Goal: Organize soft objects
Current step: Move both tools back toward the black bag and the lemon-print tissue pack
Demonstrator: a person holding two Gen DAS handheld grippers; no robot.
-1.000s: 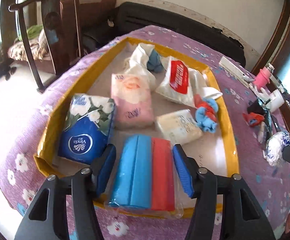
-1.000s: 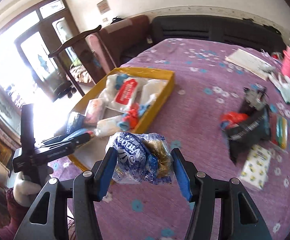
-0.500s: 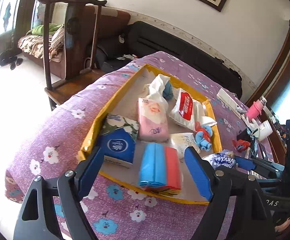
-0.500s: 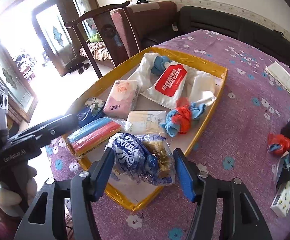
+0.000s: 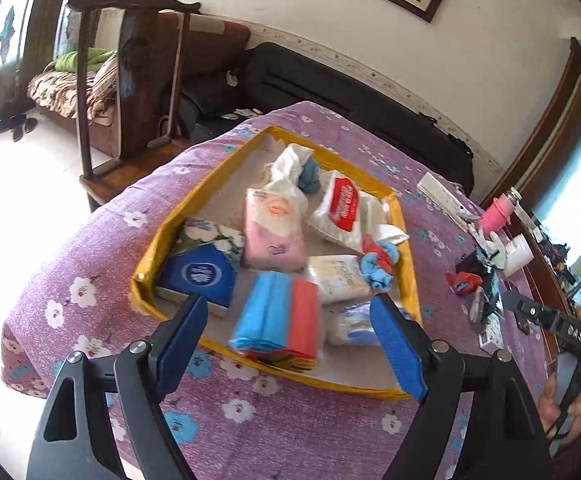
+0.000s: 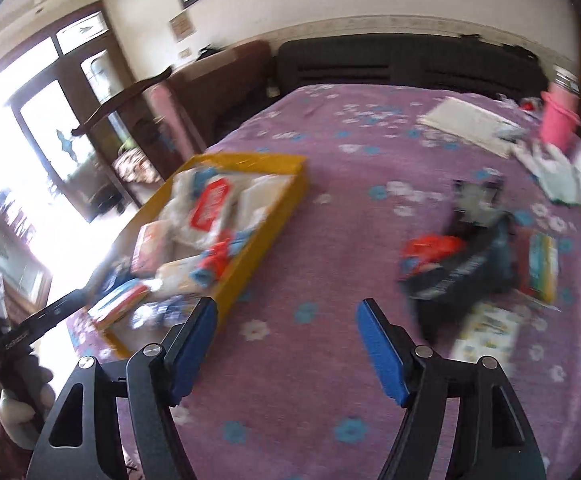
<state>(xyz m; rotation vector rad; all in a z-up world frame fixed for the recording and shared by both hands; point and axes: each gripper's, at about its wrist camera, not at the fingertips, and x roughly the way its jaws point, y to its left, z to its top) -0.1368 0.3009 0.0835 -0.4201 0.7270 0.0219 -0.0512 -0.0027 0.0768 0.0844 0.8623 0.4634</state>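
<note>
A yellow-rimmed tray [image 5: 409, 264] on the purple flowered table holds soft packs: a blue tissue pack [image 5: 198, 272], a pink pack [image 5: 274, 236], a blue-and-red cloth bundle [image 5: 278, 316], a white pack with a red label [image 5: 340, 210] and a blue-white plastic bag [image 5: 350, 322] at its near right corner. My left gripper [image 5: 286, 344] is open and empty, above the tray's near edge. My right gripper [image 6: 286, 348] is open and empty over the table, right of the tray [image 6: 266, 216]. The bag [image 6: 158, 312] lies in the tray's near corner, blurred.
Right of the tray lie a black pouch with a red item [image 6: 450, 264], a yellow-patterned tissue pack [image 6: 486, 332], a pink cup [image 6: 558, 124] and white papers [image 6: 466, 124]. A wooden chair [image 5: 138, 80] stands beyond the table's left edge.
My right gripper opened and let go of the blue-white bag into the tray's near corner, then swung right over the table. My left gripper opened and drew back from the cloth bundle.
</note>
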